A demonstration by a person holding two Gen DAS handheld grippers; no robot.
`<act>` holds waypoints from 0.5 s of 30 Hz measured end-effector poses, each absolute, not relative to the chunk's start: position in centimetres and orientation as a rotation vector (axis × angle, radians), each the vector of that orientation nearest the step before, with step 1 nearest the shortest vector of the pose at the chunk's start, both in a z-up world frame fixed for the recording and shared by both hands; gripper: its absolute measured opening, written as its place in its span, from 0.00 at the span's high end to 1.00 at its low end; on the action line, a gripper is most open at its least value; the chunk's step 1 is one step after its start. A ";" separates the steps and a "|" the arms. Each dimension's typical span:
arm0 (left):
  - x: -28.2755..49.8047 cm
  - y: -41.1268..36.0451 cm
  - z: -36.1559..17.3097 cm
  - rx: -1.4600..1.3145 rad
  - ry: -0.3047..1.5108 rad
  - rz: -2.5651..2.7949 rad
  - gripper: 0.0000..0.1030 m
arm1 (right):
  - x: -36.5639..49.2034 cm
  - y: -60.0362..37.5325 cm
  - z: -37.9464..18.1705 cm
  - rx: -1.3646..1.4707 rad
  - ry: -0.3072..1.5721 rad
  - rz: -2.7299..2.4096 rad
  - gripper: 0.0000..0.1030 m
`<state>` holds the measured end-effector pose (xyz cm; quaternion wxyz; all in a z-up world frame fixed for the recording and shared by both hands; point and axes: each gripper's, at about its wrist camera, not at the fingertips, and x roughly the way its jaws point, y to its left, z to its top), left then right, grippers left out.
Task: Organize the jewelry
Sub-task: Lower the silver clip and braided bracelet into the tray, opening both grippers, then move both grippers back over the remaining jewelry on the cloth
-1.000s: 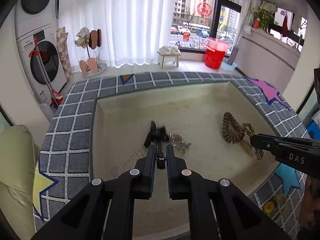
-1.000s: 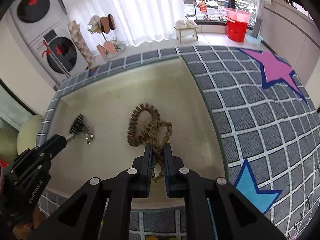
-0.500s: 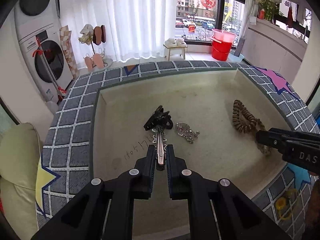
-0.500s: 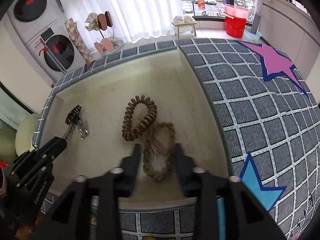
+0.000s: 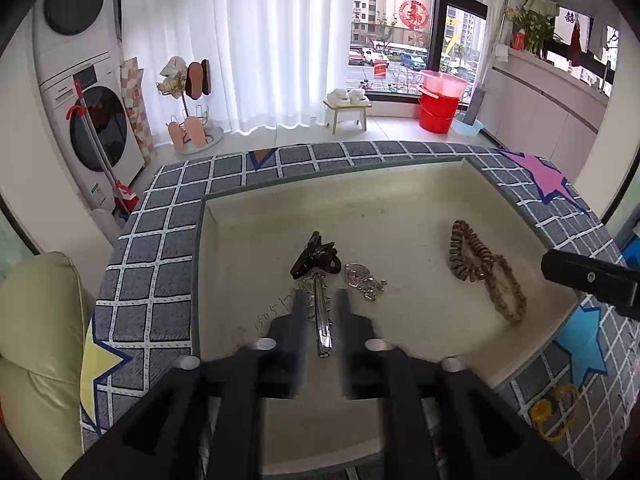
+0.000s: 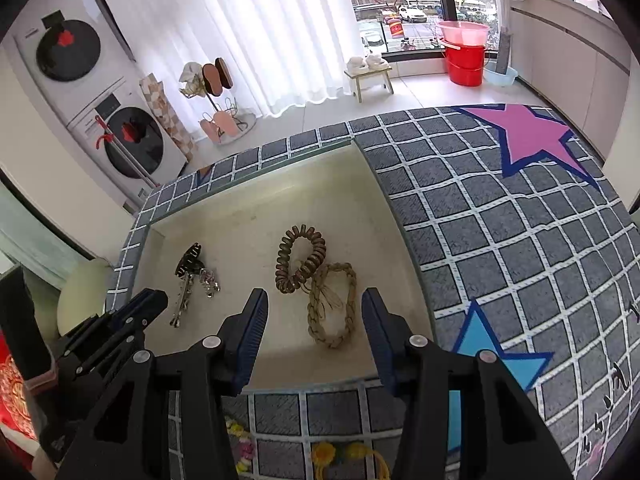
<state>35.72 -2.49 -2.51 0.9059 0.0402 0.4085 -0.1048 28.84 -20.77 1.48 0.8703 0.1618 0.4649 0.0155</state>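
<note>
A cream tray lies on a grey checked mat. In it lie a silver hair clip, a black claw clip, a small silver piece, a brown spiral hair tie and a braided tan bracelet. My left gripper is open, its fingers on either side of the silver clip, which rests on the tray. My right gripper is wide open just above and behind the bracelet.
The checked mat with pink and blue stars surrounds the tray. Yellow and pink hair ornaments lie on the mat near the tray's front edge. A cream chair stands to the left. Washing machines, a shoe rack and red buckets stand behind.
Both grippers have opened and drawn back. The left let go of the silver hair clip, the right let go of the braided bracelet; both pieces now lie in the tray.
</note>
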 end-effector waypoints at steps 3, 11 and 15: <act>34.5 -2.4 -1.0 0.088 0.768 -0.193 0.00 | 28.4 -20.6 1.7 0.330 0.977 0.036 0.47; 33.2 -2.6 1.1 0.102 0.733 -0.186 0.00 | 26.2 -20.2 2.8 0.326 0.955 0.056 0.20; 32.2 -2.4 1.7 0.120 0.721 -0.178 0.00 | 24.6 -20.3 4.0 0.323 0.913 0.032 0.19</act>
